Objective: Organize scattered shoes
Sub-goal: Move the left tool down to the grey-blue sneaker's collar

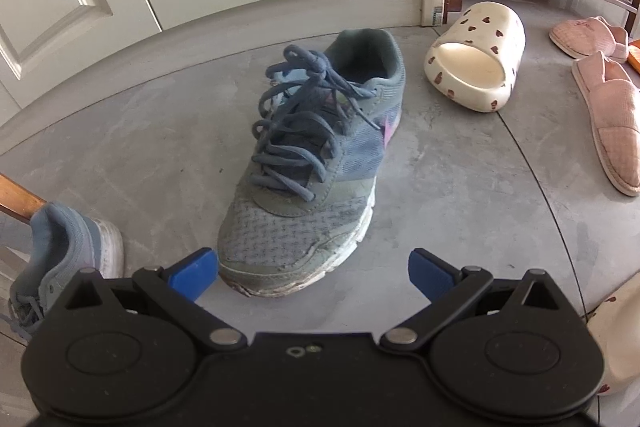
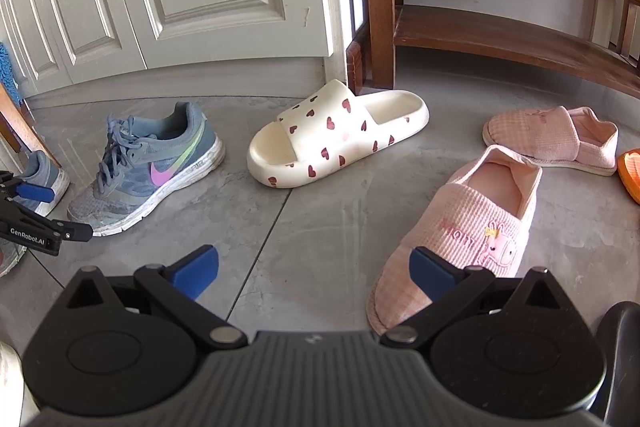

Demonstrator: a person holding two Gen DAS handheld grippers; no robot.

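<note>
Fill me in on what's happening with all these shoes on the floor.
A person with a gripper in each hand is tidying scattered shoes. The left gripper is open, lined up at the toe of a blue sneaker and not gripping it yet. The right gripper is open too, hovering near a pink slipper. A white slide with hearts, another pink slipper and a second sneaker lie on the floor. The wooden rack holds no shoes in view.
</note>
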